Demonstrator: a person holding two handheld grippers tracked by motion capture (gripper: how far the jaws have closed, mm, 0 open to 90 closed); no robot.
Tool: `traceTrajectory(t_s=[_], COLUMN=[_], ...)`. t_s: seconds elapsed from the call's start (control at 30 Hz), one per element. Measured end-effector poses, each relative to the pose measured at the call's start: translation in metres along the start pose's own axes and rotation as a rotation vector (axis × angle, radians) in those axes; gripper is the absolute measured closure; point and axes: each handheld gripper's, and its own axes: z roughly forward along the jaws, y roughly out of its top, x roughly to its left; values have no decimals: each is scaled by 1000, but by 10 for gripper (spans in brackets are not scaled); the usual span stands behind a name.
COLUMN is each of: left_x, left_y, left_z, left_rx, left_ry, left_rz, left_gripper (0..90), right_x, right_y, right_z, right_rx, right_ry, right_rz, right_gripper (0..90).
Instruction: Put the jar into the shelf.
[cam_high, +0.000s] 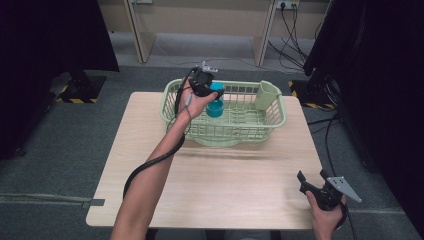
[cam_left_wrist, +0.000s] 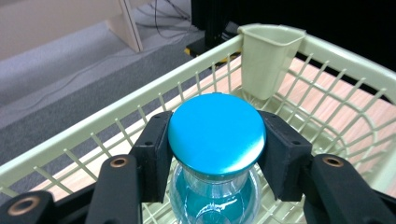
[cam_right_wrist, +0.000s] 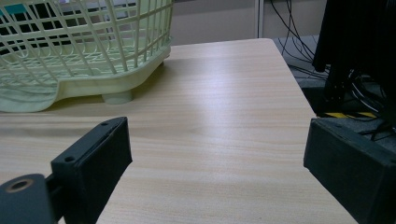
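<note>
— Gripping what, on your left?

— I'm clamping the left gripper (cam_left_wrist: 217, 154) on the blue-capped clear plastic bottle (cam_left_wrist: 216, 133), inside the pale green slatted plastic basket (cam_left_wrist: 84, 128).

— Finished?

— Probably nearly; releasing is remaining. I'm holding the right gripper (cam_right_wrist: 217, 163) wide apart, empty, well outside the basket.

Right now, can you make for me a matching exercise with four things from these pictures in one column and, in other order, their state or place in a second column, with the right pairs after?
Column one:
1. left gripper
2. right gripper
3. small pale green cup
4. blue lid

Column two:
A. hangs at a corner of the basket
B. sits on top of a clear bottle
C. open, above the bare table
D. shut on the bottle, over the basket

Pairs: 1-D, 2-C, 3-A, 4-B
</note>
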Motion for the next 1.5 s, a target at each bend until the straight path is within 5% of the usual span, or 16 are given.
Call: traceTrajectory(t_s=[0.67,1.1,1.5], left_x=[19,25,26], left_y=[-15,-27,-31], left_z=[45,66,68], left_rx=[183,246,260], left_ry=[14,33,34], left_rz=[-21,-32,-34], left_gripper=[487,486,480], right_x=[0,0,0], right_y=[0,0,0], right_z=[0,0,0], right_rx=[-1,-1,-2], right_ry=[5,7,8], right_rz=[0,1,-1], right_gripper=[78,78,78])
